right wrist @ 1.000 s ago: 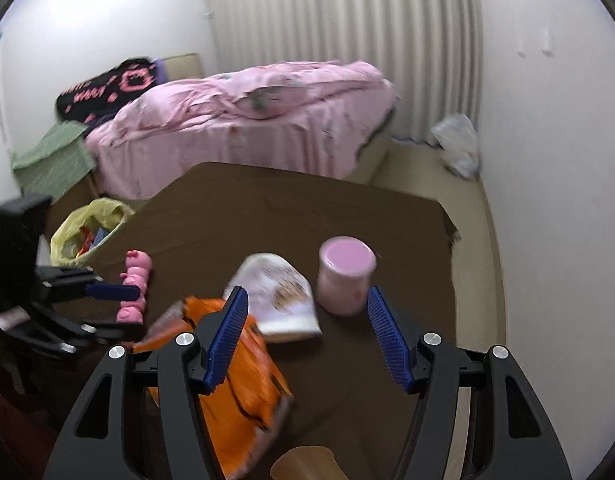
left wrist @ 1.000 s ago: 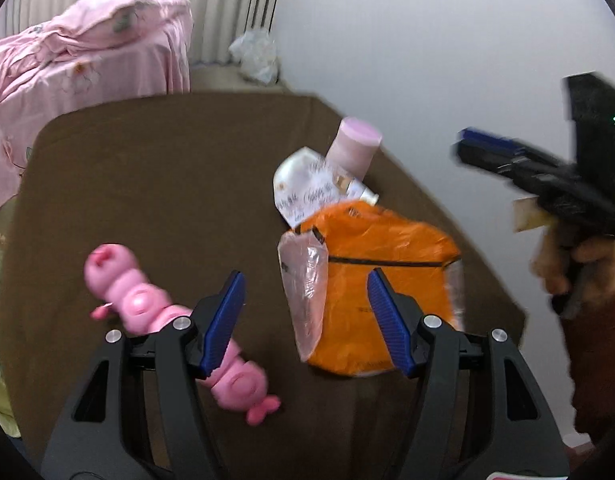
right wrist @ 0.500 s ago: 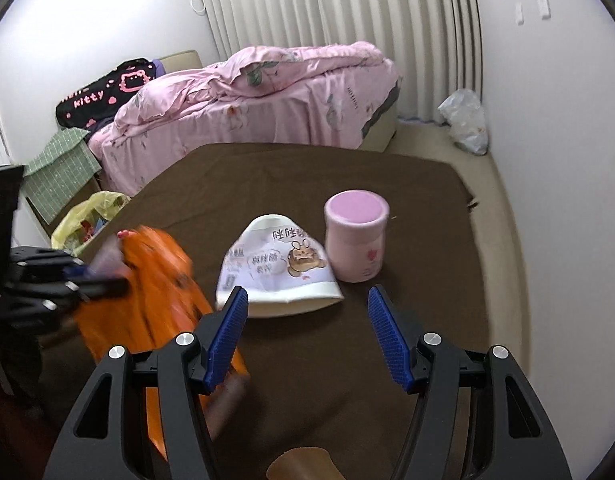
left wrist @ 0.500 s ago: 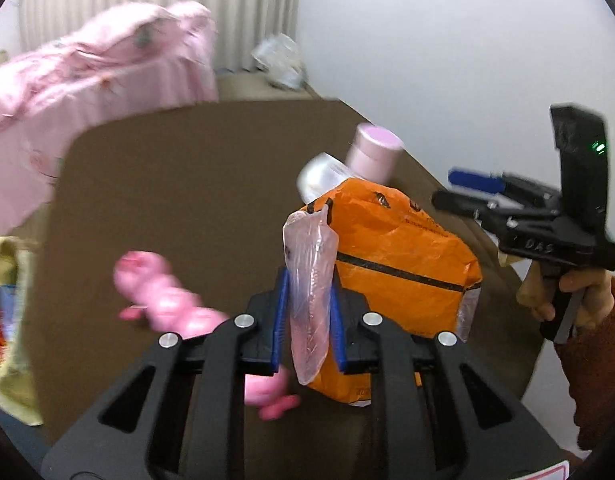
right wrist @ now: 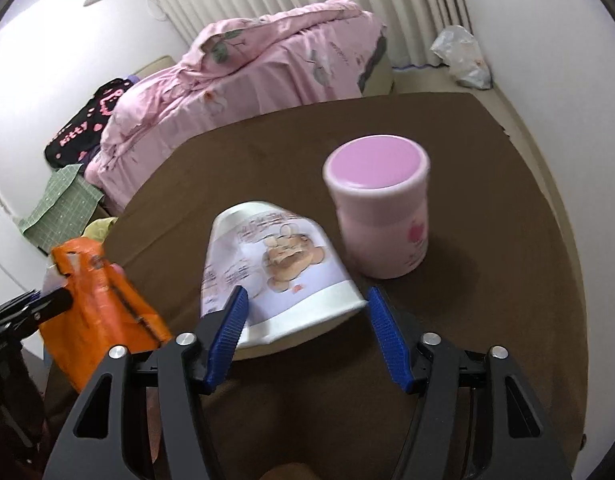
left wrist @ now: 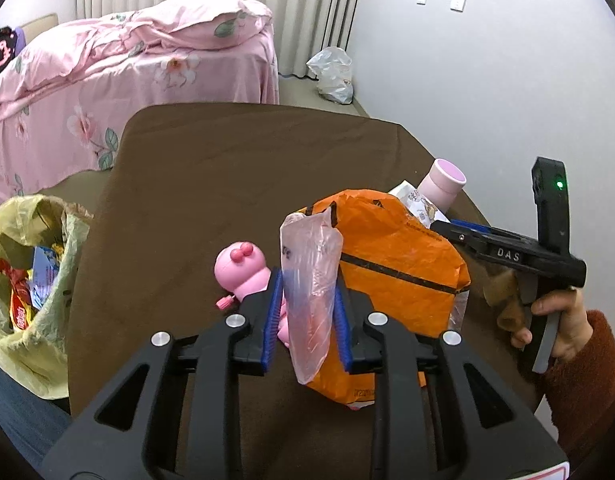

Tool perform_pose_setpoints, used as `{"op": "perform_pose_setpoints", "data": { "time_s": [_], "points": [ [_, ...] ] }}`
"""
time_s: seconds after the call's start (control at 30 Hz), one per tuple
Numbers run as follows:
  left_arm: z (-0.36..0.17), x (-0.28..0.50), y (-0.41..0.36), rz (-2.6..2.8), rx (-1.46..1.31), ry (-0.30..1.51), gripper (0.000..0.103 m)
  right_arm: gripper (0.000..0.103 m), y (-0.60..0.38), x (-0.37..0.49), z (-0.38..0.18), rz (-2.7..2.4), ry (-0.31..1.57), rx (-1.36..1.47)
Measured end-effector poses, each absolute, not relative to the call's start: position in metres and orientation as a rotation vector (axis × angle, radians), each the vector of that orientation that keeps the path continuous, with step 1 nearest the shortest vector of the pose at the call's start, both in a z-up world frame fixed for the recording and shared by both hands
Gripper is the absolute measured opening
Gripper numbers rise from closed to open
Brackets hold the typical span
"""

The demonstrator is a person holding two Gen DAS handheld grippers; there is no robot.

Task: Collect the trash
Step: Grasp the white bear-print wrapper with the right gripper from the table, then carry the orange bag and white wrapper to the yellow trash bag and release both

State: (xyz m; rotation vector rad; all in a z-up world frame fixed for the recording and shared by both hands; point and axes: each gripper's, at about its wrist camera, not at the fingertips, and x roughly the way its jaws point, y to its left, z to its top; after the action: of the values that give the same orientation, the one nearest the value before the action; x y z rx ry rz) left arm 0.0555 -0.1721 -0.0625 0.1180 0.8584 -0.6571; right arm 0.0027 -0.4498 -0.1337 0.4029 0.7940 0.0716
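My left gripper is shut on the clear edge of an orange snack bag and holds it lifted above the brown table. The bag also shows at the left of the right wrist view. My right gripper is open, its fingers on either side of the near end of a flattened white paper cup with a bear print. In the left wrist view the right gripper is at the right, beside the cup.
A yellow trash bag with wrappers inside hangs open at the table's left side. A pink toy worm lies on the table behind my left fingers. A pink lidded jar stands right of the cup. A pink bed is beyond.
My left gripper closed on the orange bag and lifted it up and leftward. My right gripper moved forward and down to the paper cup, staying open.
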Motion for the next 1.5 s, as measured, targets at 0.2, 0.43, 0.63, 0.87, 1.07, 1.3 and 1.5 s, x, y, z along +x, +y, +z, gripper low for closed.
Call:
{"op": "perform_pose_setpoints", "data": {
  "time_s": [0.2, 0.43, 0.63, 0.87, 1.07, 1.3, 1.5],
  "points": [
    [-0.065, 0.055, -0.171, -0.659, 0.103, 0.874, 0.022, 0.025, -0.439, -0.017, -0.111, 0.120, 0.708, 0.370],
    [-0.061, 0.054, -0.169, -0.656, 0.099, 0.862, 0.022, 0.017, -0.414, -0.038, -0.076, 0.163, 0.646, 0.245],
    [-0.055, 0.056, -0.158, -0.631, 0.096, 0.838, 0.022, 0.018, -0.388, -0.043, -0.063, 0.270, 0.608, 0.179],
    [-0.054, 0.063, -0.126, -0.566, 0.060, 0.838, 0.022, 0.026, -0.359, -0.025, -0.073, 0.338, 0.630, 0.141],
    [-0.062, 0.065, -0.111, -0.573, 0.020, 0.886, 0.026, 0.026, -0.347, -0.009, -0.081, 0.301, 0.671, 0.088],
    [-0.070, 0.057, -0.119, -0.661, 0.019, 0.928, 0.052, 0.023, -0.357, -0.012, -0.074, 0.246, 0.665, 0.112],
    [-0.079, 0.045, -0.124, -0.642, 0.136, 0.948, 0.058, 0.023, -0.367, -0.030, -0.067, 0.200, 0.639, 0.095]
  ]
}}
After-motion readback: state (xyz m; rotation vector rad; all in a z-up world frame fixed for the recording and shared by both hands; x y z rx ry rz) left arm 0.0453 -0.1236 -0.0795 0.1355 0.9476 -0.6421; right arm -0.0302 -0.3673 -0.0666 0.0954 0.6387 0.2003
